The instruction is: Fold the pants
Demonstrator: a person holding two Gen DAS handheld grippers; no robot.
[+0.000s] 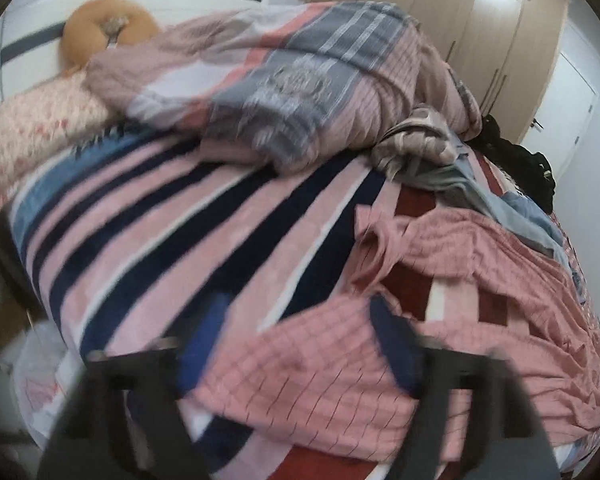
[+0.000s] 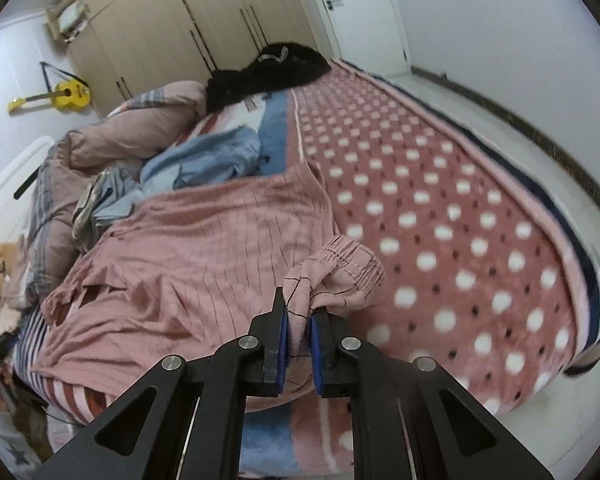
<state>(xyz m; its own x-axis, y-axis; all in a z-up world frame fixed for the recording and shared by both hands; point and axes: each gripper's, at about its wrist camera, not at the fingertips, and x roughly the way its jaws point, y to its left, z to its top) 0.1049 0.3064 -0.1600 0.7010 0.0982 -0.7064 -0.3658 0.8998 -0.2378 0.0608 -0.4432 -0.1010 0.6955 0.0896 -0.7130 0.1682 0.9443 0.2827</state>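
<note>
The pink checked cotton pants (image 2: pixel 204 248) lie spread across the bed, over a pink fleece blanket with white dots (image 2: pixel 440 208) at 3 o'clock in the right wrist view and a pink, navy and white striped blanket (image 1: pixel 172 216) at 9 o'clock in the left wrist view. The right gripper (image 2: pixel 299 320) is clenched on a bunched fold of the pants beside the elastic waistband (image 2: pixel 348 260), its blue pads pressing the cloth from both sides. The left gripper (image 1: pixel 296 344) stands released, its jaws wide apart, with a pant leg (image 1: pixel 312 364) lying between them and neither pad pressing it; this view is blurred. At 12 o'clock in the left wrist view sits a crumpled pink and grey quilt (image 1: pixel 284 88). Light blue clothes (image 2: pixel 216 156) lie just beyond the pants at 11 o'clock in the right wrist view, a black garment (image 2: pixel 268 68) farther back.
</note>
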